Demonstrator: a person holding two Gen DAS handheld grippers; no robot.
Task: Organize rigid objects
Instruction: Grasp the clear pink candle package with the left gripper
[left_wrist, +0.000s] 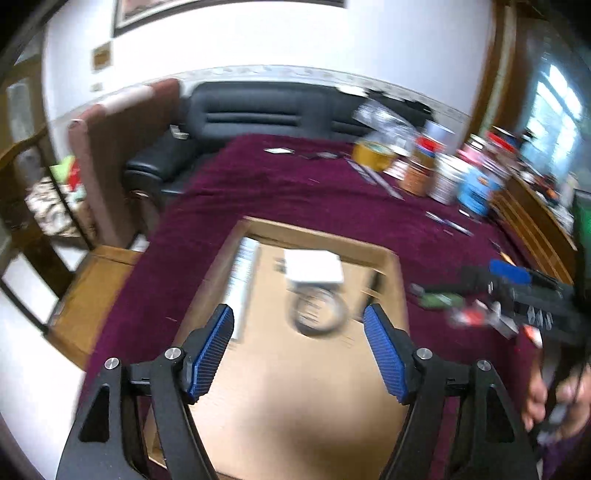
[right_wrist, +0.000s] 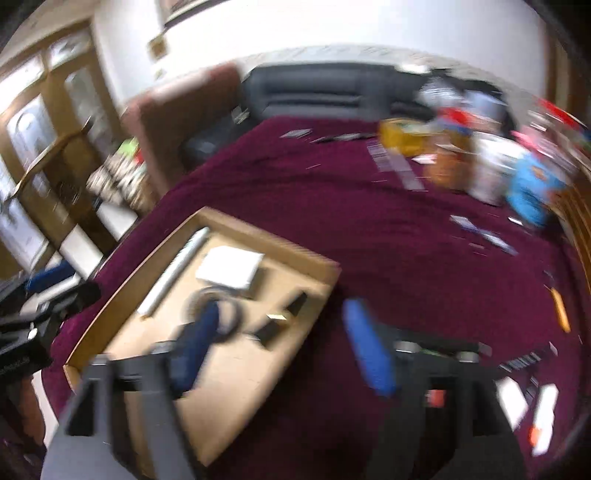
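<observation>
An open cardboard box (left_wrist: 314, 387) sits on the maroon tablecloth (left_wrist: 277, 184); it also shows in the right wrist view (right_wrist: 236, 373). Inside lie a white flat box (left_wrist: 314, 265), a coiled cable (left_wrist: 318, 312) and a long white packet (left_wrist: 242, 280). The right wrist view also shows a small dark block (right_wrist: 271, 328) in it. My left gripper (left_wrist: 298, 349) is open and empty above the box. My right gripper (right_wrist: 284, 347) is open and empty over the box's right edge; it appears at the right of the left wrist view (left_wrist: 517, 291). Both views are blurred.
Several jars and tins (left_wrist: 443, 166) crowd the far right of the table, with pens (left_wrist: 448, 223) near them. An orange pen (right_wrist: 560, 310) and white cards (right_wrist: 543, 417) lie at the right. A black sofa (left_wrist: 266, 110) stands behind the table.
</observation>
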